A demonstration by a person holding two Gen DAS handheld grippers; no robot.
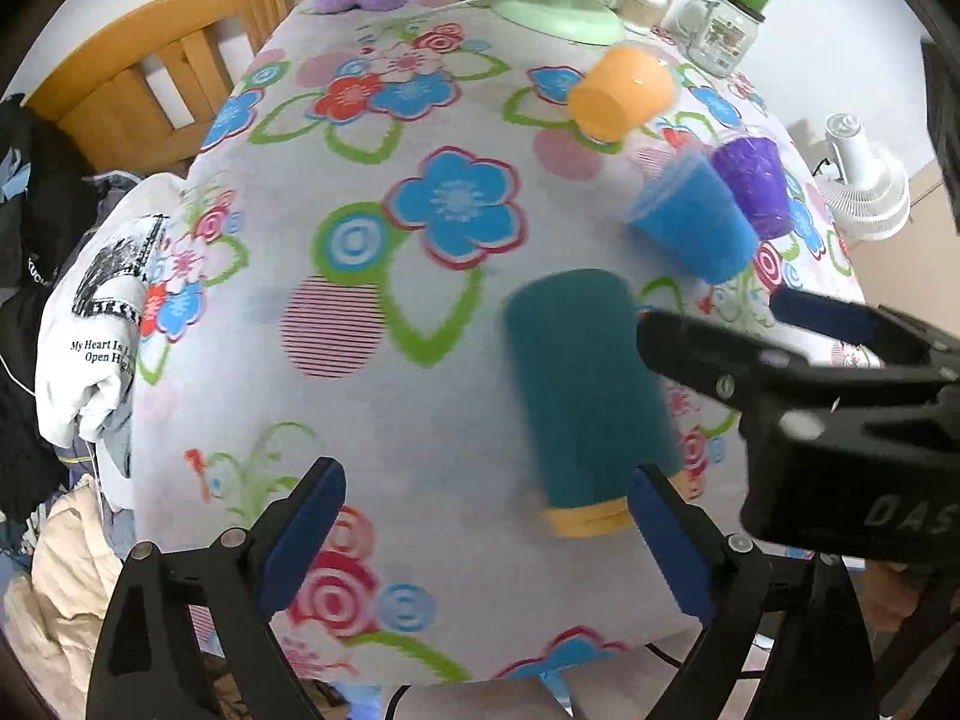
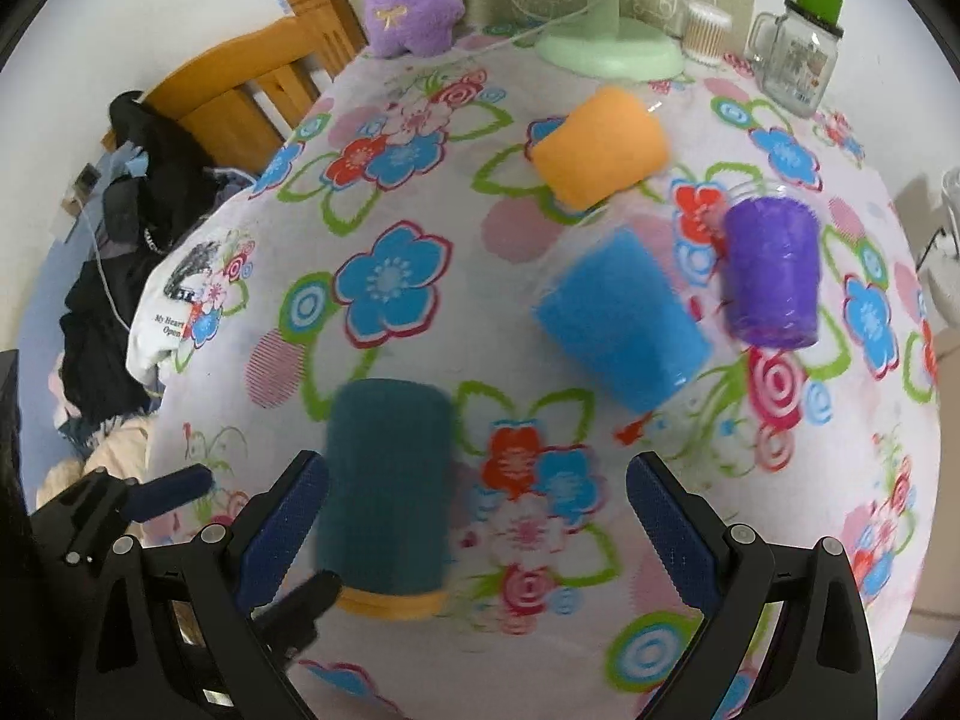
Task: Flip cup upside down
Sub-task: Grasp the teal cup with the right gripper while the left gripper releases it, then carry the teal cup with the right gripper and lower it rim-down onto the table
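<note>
Left wrist view: teal cup (image 1: 591,396) stands near the desk's (image 1: 420,480) front edge, yellow rim down, apparently already inverted. Left gripper (image 1: 486,534) and right gripper (image 2: 477,531) both gape wide, holding nothing. Orange cup (image 2: 600,147), blue cup (image 2: 621,318) and purple cup (image 2: 771,270) stand behind, obstructing nothing.

Teal cup (image 1: 591,390) (image 2: 387,480) w/ yellow rim lies sideways on floral cloth, blurred.
</note>
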